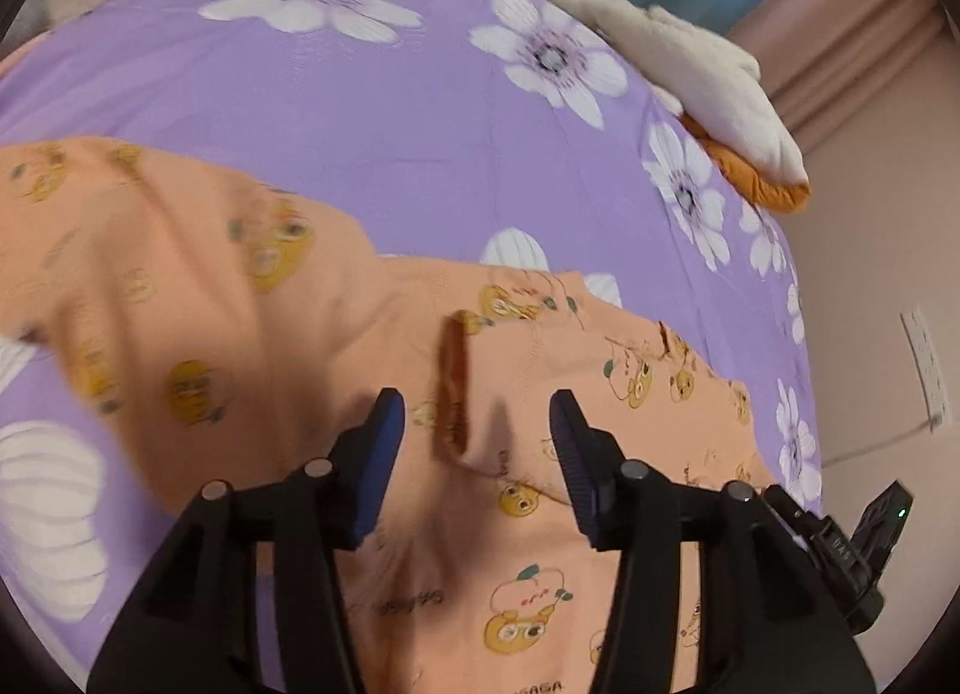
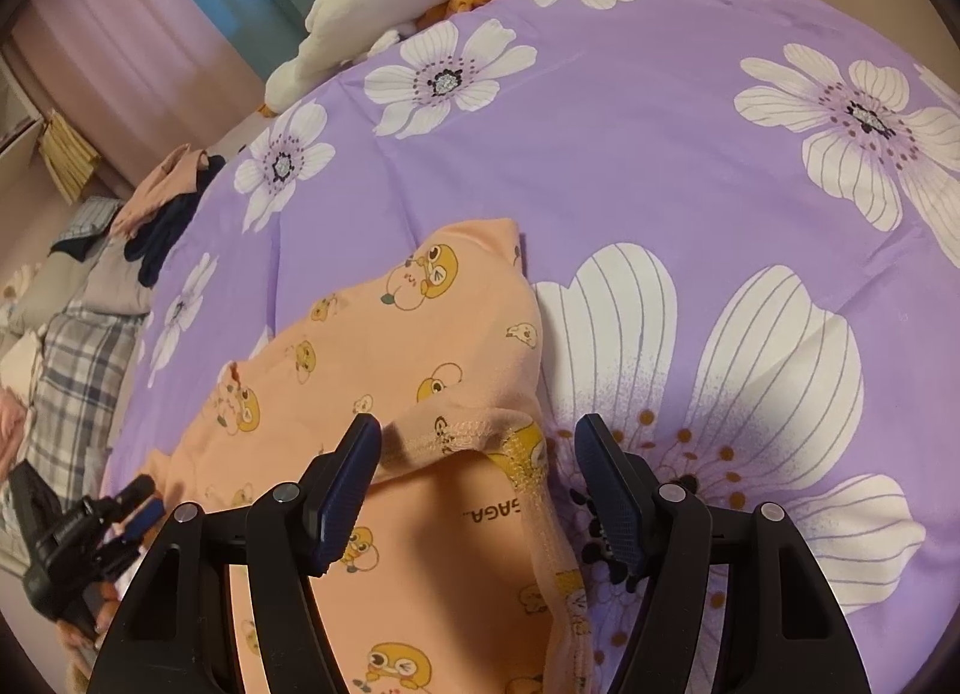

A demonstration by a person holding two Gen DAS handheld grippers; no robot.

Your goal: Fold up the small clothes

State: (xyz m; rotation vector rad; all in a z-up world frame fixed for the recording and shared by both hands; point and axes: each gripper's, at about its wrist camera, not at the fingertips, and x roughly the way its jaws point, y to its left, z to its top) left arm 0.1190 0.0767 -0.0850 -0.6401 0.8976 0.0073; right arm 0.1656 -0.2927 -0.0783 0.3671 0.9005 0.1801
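Observation:
A small peach garment (image 1: 300,346) printed with yellow cartoon figures lies partly folded on the purple flowered bedspread (image 1: 372,111). My left gripper (image 1: 477,412) hovers over it with its jaws apart; a raised fold of the cloth (image 1: 453,388) stands in the gap, clear of both pads. In the right wrist view the same garment (image 2: 420,334) shows a turned-over stitched hem (image 2: 480,430). My right gripper (image 2: 477,451) is open just above that hem at the garment's right edge, gripping nothing. The left gripper (image 2: 141,499) shows at the lower left of this view.
A white and orange plush toy (image 1: 690,63) lies at the bed's far edge by the curtains. A pile of dark and peach clothes (image 2: 168,202) and a plaid cloth (image 2: 78,370) sit off the bedspread's left side. A wall socket (image 1: 927,358) is on the right.

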